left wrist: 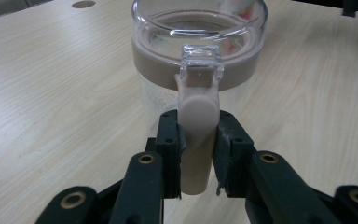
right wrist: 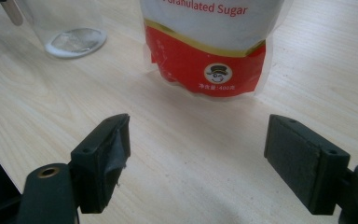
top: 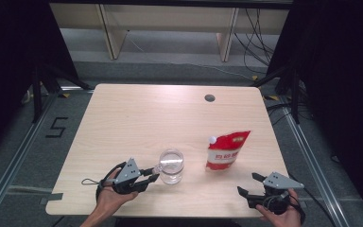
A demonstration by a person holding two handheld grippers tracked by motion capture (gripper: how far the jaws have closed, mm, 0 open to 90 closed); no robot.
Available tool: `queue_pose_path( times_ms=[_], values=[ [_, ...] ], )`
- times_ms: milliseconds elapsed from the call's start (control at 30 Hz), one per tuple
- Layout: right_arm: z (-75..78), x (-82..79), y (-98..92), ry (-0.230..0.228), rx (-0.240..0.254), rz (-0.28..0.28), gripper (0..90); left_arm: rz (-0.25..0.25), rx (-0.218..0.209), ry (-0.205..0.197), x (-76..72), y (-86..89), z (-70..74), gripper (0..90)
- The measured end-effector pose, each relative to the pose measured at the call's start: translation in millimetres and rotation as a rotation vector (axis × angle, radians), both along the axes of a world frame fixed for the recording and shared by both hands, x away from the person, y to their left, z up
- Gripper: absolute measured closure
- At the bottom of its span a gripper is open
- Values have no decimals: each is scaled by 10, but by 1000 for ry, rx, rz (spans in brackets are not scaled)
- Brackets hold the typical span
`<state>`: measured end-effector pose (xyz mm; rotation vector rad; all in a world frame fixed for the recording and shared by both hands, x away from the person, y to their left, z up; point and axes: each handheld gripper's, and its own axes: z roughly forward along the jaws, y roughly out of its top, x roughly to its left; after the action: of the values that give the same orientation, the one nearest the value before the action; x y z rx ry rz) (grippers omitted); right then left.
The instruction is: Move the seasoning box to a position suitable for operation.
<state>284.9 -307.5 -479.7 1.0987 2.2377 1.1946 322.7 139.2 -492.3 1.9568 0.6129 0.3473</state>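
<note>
A clear plastic jar [top: 171, 165] with a beige collar stands near the table's front edge. Its beige handle [left wrist: 196, 140] sticks out toward me, and my left gripper [top: 155, 174] is shut on that handle, with both pads pressed against its sides [left wrist: 196, 154]. To the jar's right, a red and white pouch of granulated sugar [top: 224, 151] with a white cap lies on the table. My right gripper [top: 248, 183] sits at the front right corner, open, pointing at the pouch [right wrist: 209, 51]. Nothing is between its fingers [right wrist: 198, 154]. The jar's base [right wrist: 74, 42] shows at the upper left of the right gripper view.
The light wood table [top: 137, 118] has a round cable hole [top: 210, 98] near its far right. Black curtains flank both sides, and wooden furniture legs and cables stand on the floor beyond the far edge.
</note>
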Motion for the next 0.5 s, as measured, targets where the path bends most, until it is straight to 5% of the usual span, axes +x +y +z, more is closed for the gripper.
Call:
queue_pose_path(
  times_ms=[233, 300, 500],
  values=[
    [-2, -16, 20, 26, 5, 0, 234, -93, -17, -23, -64, -89, -11, 730],
    [-11, 12, 8, -8, -3, 18, 234, -117, -24, -22, -78, -124, -15, 730],
    [-14, 11, 18, -15, -8, 23, 234, -159, -32, -24, -99, -158, -25, 730]
  ],
)
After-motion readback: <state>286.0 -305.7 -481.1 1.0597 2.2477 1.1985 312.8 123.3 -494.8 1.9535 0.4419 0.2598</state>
